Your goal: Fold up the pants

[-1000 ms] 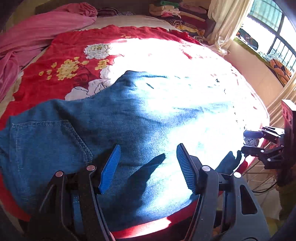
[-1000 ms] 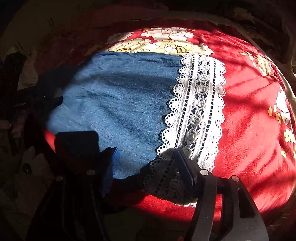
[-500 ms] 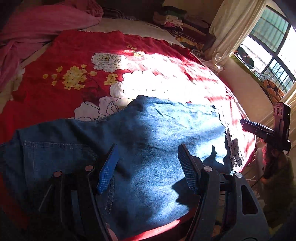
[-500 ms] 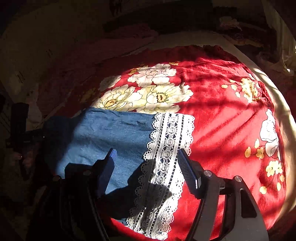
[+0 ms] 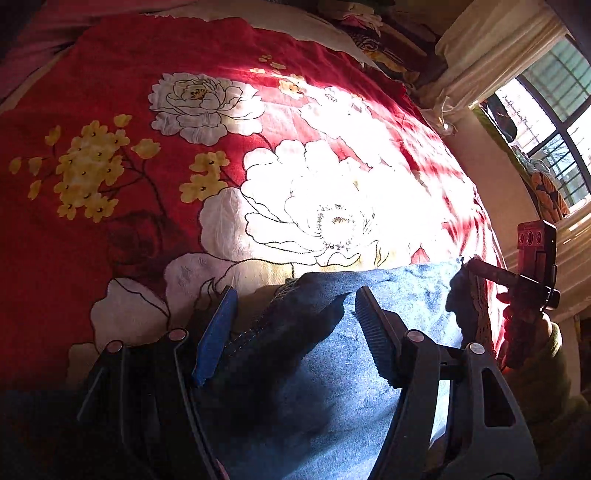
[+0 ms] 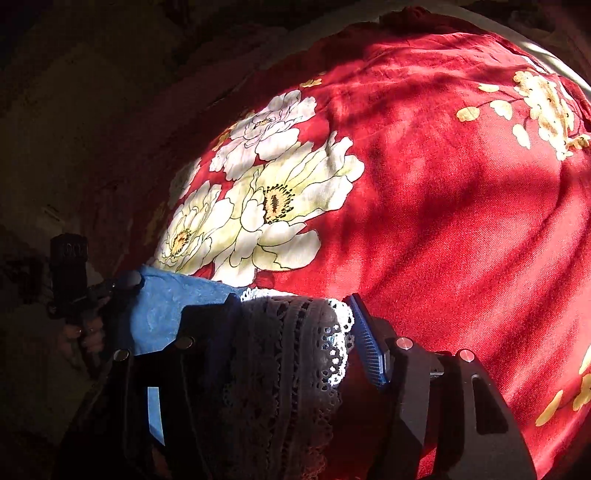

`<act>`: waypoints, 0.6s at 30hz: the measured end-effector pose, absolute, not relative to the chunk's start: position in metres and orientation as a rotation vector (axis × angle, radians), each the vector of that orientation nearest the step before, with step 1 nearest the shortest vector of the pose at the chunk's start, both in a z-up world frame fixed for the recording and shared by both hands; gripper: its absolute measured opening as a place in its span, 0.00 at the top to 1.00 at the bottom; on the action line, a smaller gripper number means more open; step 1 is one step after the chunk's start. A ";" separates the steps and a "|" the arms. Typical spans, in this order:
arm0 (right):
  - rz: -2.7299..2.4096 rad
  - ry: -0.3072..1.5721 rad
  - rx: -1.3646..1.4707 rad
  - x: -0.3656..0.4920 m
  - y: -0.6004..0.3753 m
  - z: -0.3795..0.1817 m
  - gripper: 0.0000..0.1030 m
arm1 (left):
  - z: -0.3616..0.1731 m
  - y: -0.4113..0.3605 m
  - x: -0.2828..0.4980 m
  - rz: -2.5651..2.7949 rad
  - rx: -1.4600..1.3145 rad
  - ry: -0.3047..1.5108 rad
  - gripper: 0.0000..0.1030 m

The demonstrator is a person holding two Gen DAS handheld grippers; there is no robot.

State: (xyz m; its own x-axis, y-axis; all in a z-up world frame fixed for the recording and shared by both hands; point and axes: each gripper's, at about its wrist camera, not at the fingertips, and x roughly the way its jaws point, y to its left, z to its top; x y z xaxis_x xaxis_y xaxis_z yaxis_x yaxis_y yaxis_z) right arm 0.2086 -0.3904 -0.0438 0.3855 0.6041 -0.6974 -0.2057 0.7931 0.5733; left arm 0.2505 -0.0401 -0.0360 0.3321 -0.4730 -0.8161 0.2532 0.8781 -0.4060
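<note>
The blue denim pants lie at the near edge of the bed, with a white lace hem band. My left gripper is open, and denim with a stitched seam bunches up between its wide-apart fingers. My right gripper is open around the lace hem, which rises between its fingers; its left finger is in shadow. Blue denim shows left of the lace. Each gripper shows in the other's view, the right one at the hem end and the left one at the denim's edge.
The red bedspread with white and yellow flowers covers the bed beyond the pants. Piled clothes lie at the far end. A cream curtain and a barred window are at the right. Strong sunlight washes out the middle.
Both grippers have dropped low to the near edge of the pants. Cloth now stands between each pair of fingers. Much less denim and more bedspread shows than before.
</note>
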 end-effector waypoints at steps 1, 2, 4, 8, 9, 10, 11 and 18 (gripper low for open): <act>0.567 1.053 0.441 0.207 -0.388 -0.043 0.51 | -0.040 -0.042 0.250 -0.485 -0.223 1.143 0.44; 0.606 1.052 0.455 0.204 -0.386 -0.043 0.58 | -0.041 -0.043 0.249 -0.499 -0.241 1.142 0.44; 0.634 1.028 0.433 0.196 -0.378 -0.041 0.71 | -0.041 -0.043 0.247 -0.543 -0.298 1.137 0.44; 0.661 0.908 0.380 0.178 -0.374 -0.016 0.75 | -0.034 -0.052 0.237 -0.621 -0.326 1.137 0.74; 0.657 0.877 0.368 0.174 -0.375 -0.008 0.75 | -0.032 -0.053 0.235 -0.619 -0.322 1.129 0.84; 0.648 0.852 0.348 0.172 -0.378 0.001 0.76 | -0.027 -0.052 0.234 -0.618 -0.331 1.113 0.89; 0.649 0.830 0.325 0.172 -0.379 0.010 0.76 | -0.022 -0.049 0.235 -0.609 -0.345 1.087 0.92; 0.581 0.847 0.129 0.205 -0.364 0.026 0.76 | 0.002 -0.059 0.246 -0.513 -0.218 0.983 0.92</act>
